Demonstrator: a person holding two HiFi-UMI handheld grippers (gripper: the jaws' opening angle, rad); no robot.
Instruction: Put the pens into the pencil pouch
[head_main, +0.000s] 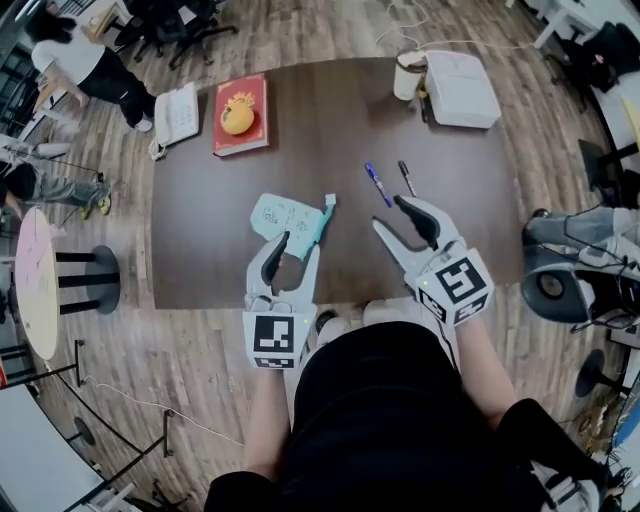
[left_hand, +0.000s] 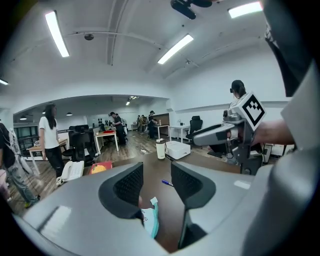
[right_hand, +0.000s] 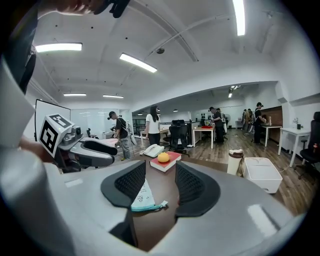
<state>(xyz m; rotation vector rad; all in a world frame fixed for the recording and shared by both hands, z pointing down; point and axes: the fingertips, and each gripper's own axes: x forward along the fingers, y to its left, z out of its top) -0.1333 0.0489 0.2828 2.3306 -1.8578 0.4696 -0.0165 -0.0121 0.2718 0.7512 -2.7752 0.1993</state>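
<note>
**Pencil pouch (head_main: 288, 222) and 2 pens: layout before loading**

1. The pencil pouch lies flat on the dark table (head_main: 200, 250), near the front edge. Its teal zipper edge faces right, toward the pens. We cannot tell whether the zipper is open.
2. The blue pen (head_main: 377, 184) and the black pen (head_main: 407, 178) lie side by side on the table, just apart, to the right of the pouch. Neither pen is in the pouch, so we judge that the task has all of its loading left to do.
3. The left gripper (head_main: 297, 248) hangs over the near edge of the pouch with its jaws wide. In the left gripper view the pouch (left_hand: 150, 220) shows low between the pads, but they do not press on it. We judge this position suits pinning or opening the pouch.
4. The right gripper (head_main: 388, 212) sits just short of the blue pen, jaws wide and empty. The right gripper view shows only the pouch (right_hand: 144, 197) and bare table past its pads. We judge this side is assigned to the pens because they lie nearest it.
</note>
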